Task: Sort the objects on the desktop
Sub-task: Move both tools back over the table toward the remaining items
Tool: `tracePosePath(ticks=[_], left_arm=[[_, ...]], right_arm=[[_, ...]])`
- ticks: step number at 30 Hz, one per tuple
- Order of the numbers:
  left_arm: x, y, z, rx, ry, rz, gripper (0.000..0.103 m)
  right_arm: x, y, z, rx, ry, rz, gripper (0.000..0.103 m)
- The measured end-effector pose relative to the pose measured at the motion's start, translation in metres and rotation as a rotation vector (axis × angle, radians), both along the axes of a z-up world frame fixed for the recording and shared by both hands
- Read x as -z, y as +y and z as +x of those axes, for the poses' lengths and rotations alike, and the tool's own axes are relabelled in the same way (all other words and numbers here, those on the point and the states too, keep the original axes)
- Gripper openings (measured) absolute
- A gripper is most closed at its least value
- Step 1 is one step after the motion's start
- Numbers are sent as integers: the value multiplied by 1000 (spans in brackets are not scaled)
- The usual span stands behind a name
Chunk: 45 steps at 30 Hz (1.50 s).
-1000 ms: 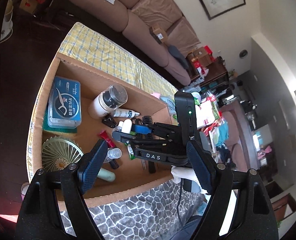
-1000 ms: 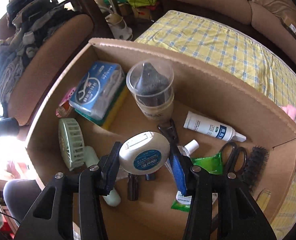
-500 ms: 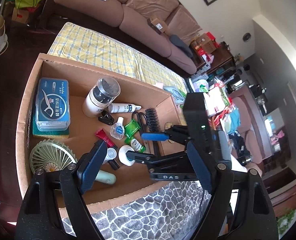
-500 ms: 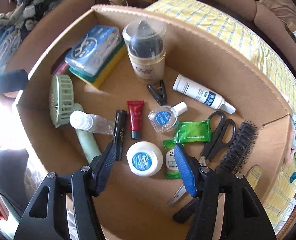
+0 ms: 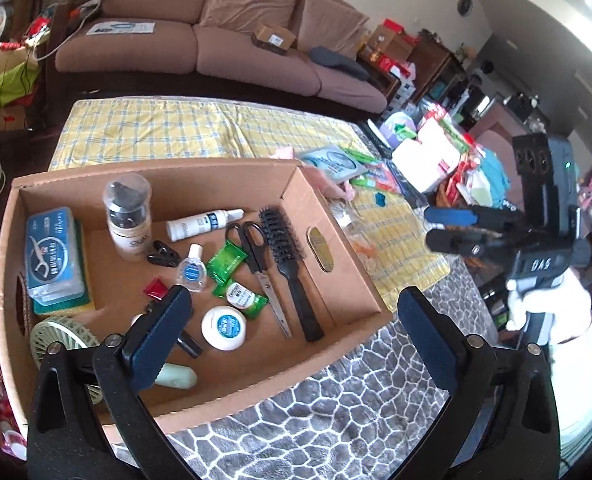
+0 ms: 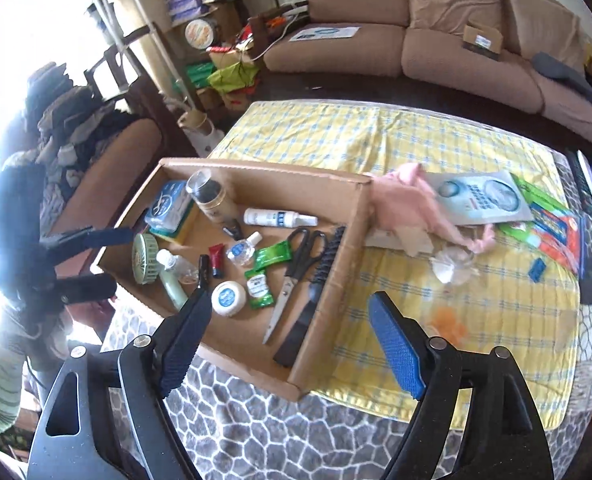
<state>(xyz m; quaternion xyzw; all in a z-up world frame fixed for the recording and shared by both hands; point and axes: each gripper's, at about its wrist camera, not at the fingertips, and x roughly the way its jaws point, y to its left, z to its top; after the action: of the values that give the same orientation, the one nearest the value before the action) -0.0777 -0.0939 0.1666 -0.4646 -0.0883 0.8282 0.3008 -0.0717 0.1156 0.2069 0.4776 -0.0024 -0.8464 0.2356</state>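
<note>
A cardboard box point(image 5: 335, 280) point(image 6: 351, 240) on the table holds the sorted items: a round white floss case point(image 5: 224, 327) point(image 6: 228, 299), scissors point(image 5: 258, 256), a black hairbrush point(image 5: 290, 264), a white spray bottle point(image 5: 200, 224), a lidded jar point(image 5: 128, 216), a blue floss-pick box point(image 5: 52, 256) and a green fan point(image 5: 62, 338). My left gripper point(image 5: 296, 340) is open and empty above the box's near edge. My right gripper point(image 6: 288, 344) is open and empty, raised above the box's right end; it also shows in the left wrist view point(image 5: 455, 226).
On the yellow checked cloth point(image 6: 475, 280) to the right of the box lie a pink cloth point(image 6: 407, 200), a blue-white packet point(image 6: 483, 196), crumpled clear plastic point(image 6: 451, 264), a small blue piece point(image 6: 537, 269) and colourful packets point(image 6: 555, 232). A brown sofa point(image 5: 216, 40) stands behind.
The right gripper let go of the floss case, which now lies in the box, and pulled up and back to the right. The left gripper rose and drew back too.
</note>
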Motion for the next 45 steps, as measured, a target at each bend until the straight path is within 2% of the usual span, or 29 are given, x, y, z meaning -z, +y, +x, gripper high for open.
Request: tracePosePath(ticks=[3, 8, 13, 16, 18, 20, 21, 24, 29, 30, 32, 33, 36, 38, 42, 45], left_arm=[[-2, 39, 7, 55, 24, -50, 103], [-4, 110, 6, 139, 50, -101, 103], [3, 194, 13, 252, 136, -248, 103], [16, 245, 15, 296, 164, -328, 102], [31, 276, 12, 308, 157, -374, 98], [52, 299, 3, 316, 141, -414, 88], [63, 310, -1, 318, 133, -442, 87], [92, 330, -16, 284, 140, -539, 87], [127, 332, -34, 217, 91, -557, 86], [132, 334, -34, 218, 99, -571, 83], [141, 338, -33, 204, 113, -621, 64], [144, 338, -34, 192, 109, -634, 61], [148, 333, -39, 156, 64, -581, 59], [147, 329, -39, 147, 46, -524, 47], [132, 318, -33, 131, 21, -394, 47], [104, 305, -25, 128, 1, -267, 47]], right_arm=[[-5, 49, 9, 90, -1, -37, 88], [5, 111, 26, 185, -7, -36, 89], [28, 168, 37, 271, -16, -62, 89], [45, 203, 41, 339, -25, -113, 89], [54, 224, 43, 378, -25, -143, 89], [62, 242, 44, 408, -26, -173, 89], [65, 251, 44, 419, -31, -185, 89], [71, 272, 42, 444, -33, -196, 89], [76, 297, 32, 461, -11, -214, 89], [77, 301, 27, 464, -7, -216, 89], [80, 310, 19, 489, 3, -212, 89], [82, 315, 14, 507, 6, -218, 89], [86, 324, -2, 541, 13, -263, 89], [89, 323, -14, 546, 15, -276, 89], [94, 305, -50, 520, 10, -244, 89], [102, 286, -85, 497, -3, -202, 89]])
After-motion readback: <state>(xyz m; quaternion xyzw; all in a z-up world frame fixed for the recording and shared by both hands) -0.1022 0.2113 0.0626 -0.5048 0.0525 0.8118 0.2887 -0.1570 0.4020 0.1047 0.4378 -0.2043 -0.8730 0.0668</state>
